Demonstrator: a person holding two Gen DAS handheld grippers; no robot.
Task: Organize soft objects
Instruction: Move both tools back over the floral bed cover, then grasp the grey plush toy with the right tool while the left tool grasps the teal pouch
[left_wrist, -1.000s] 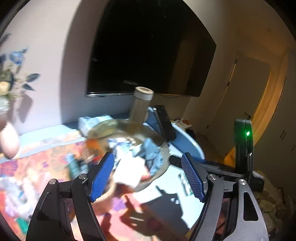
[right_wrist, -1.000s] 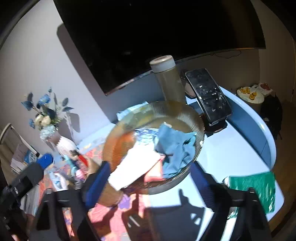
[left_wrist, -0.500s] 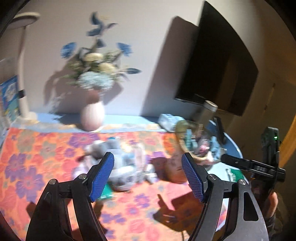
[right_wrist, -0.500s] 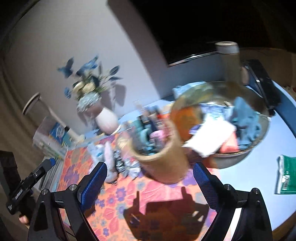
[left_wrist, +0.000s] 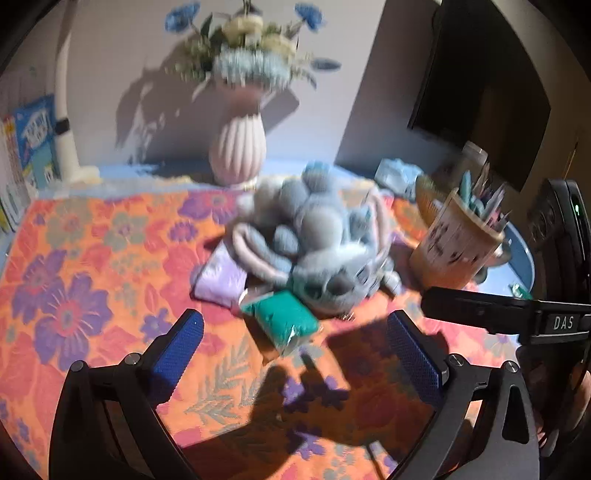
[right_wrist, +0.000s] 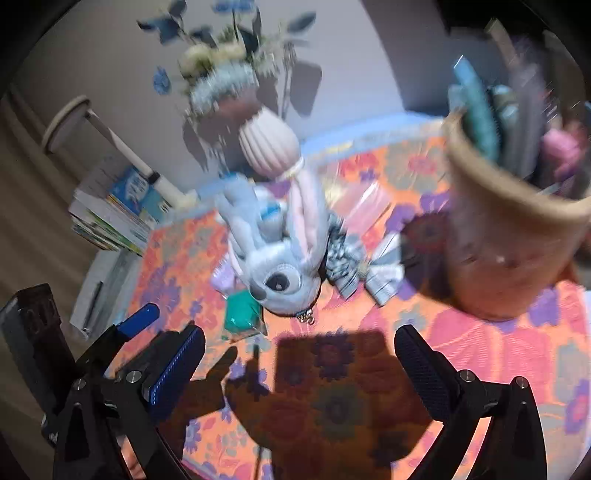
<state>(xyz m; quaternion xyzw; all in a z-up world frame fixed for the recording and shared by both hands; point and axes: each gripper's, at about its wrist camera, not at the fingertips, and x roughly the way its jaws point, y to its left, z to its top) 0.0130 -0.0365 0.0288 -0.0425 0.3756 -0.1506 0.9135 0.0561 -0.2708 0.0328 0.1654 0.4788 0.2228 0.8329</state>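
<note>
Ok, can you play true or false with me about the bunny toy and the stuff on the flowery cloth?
1. The stuffed toy lies on the flowery cloth. True.
2. The left gripper is squeezing the toy. False: it is open and holds nothing.
3. A green packet lies right by the toy's head. True.
4. The vase has tipped over. False: it stands upright behind the toy.
5. The cup is empty. False: pens stick out of it.

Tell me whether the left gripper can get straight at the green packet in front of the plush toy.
Probably yes. The left gripper is open and empty, and the green packet lies just ahead between its fingers on the floral cloth. Only its far edge meets the plush toy.
</note>
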